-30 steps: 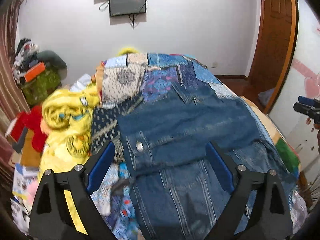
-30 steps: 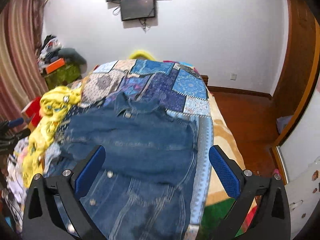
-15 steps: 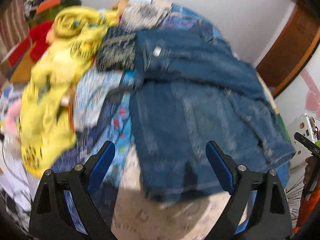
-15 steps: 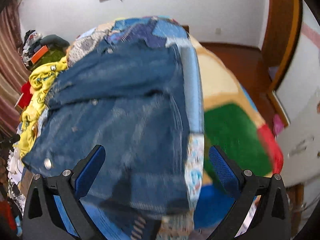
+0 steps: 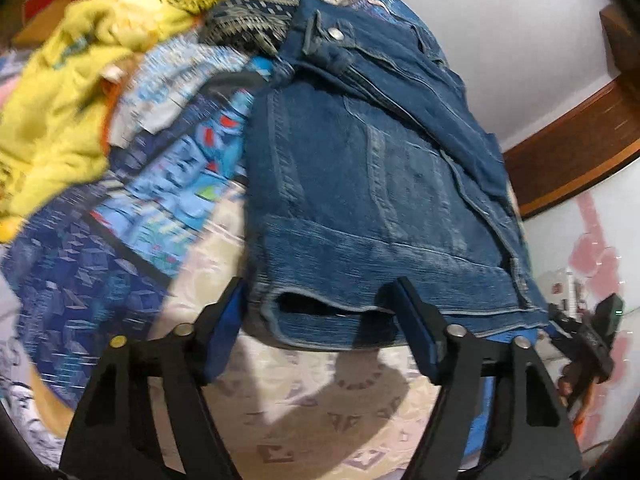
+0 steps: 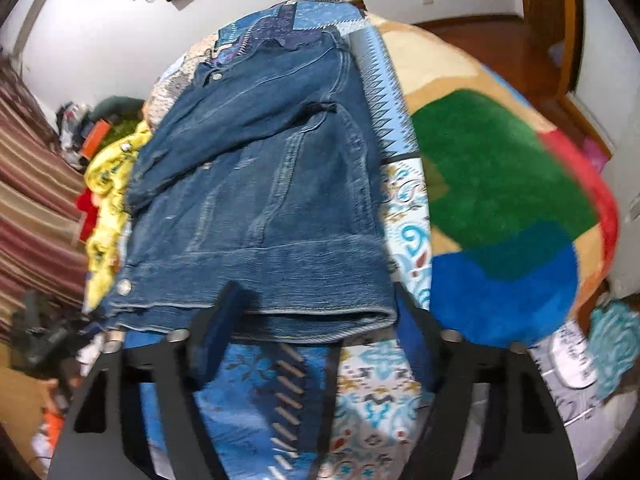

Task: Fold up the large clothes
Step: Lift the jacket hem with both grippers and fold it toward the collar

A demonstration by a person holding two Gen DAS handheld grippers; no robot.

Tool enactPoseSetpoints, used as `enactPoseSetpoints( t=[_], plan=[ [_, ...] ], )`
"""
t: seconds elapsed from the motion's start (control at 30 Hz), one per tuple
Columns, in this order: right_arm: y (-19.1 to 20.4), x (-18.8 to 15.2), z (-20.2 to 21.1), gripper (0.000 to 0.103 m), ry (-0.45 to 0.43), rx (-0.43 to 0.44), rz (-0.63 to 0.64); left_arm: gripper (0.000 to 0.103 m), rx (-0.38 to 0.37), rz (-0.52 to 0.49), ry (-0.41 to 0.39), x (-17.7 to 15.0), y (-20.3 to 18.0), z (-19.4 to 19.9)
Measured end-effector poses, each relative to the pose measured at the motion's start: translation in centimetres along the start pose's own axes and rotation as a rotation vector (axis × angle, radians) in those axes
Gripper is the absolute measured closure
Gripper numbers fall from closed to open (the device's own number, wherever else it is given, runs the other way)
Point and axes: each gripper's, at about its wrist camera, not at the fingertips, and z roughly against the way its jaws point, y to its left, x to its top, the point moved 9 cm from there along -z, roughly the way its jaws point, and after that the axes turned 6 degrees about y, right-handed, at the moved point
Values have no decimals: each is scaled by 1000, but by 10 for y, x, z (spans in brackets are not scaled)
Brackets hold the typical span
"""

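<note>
A blue denim jacket (image 5: 360, 184) lies spread on the bed, its sleeves folded across the body and its hem toward me. It also shows in the right wrist view (image 6: 256, 184). My left gripper (image 5: 320, 304) is open, its blue-padded fingers on either side of the hem's left corner. My right gripper (image 6: 316, 312) is open, its fingers on either side of the hem's right corner. The right gripper also shows at the right edge of the left wrist view (image 5: 592, 340).
The bed carries a patchwork quilt (image 5: 132, 216) and a bright blanket (image 6: 500, 184) of green, blue and red. A yellow garment (image 5: 68, 80) is heaped to the jacket's left. Striped curtains (image 6: 32, 184) hang at the left. Wooden floor and a door frame (image 6: 568, 20) are at the right.
Both grippers have tilted down and come in low to the jacket's near hem, which now lies between each pair of open fingers. The wall and the screen have left the left view.
</note>
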Motion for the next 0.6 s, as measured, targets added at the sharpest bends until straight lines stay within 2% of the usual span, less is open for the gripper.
enactPoseSetpoints(
  t=[0.03, 0.07, 0.13, 0.2, 0.3, 0.47, 0.6],
  plan=[
    [-1, 1, -1, 48, -3, 7, -15, 36, 5, -2, -6, 2, -1, -1],
    [-4, 1, -2, 57, -6, 9, -36, 43, 32, -15, -25, 3, -2, 0],
    [-6, 2, -1, 65, -8, 27, -60, 65, 95, -44, -62, 6, -4, 4],
    [-7, 5, 3, 85, -25, 9, -58, 77, 141, -77, -90, 11, -6, 9],
    [-5, 12, 7, 92, -49, 19, -46, 90, 170, -128, -139, 19, -16, 19],
    [10, 33, 17, 93, -92, 6, 32, 94, 212, -222, -213, 41, -41, 40],
    [33, 62, 28, 93, -141, 7, 126, 94, 166, -256, -270, 70, -61, 59]
  ],
)
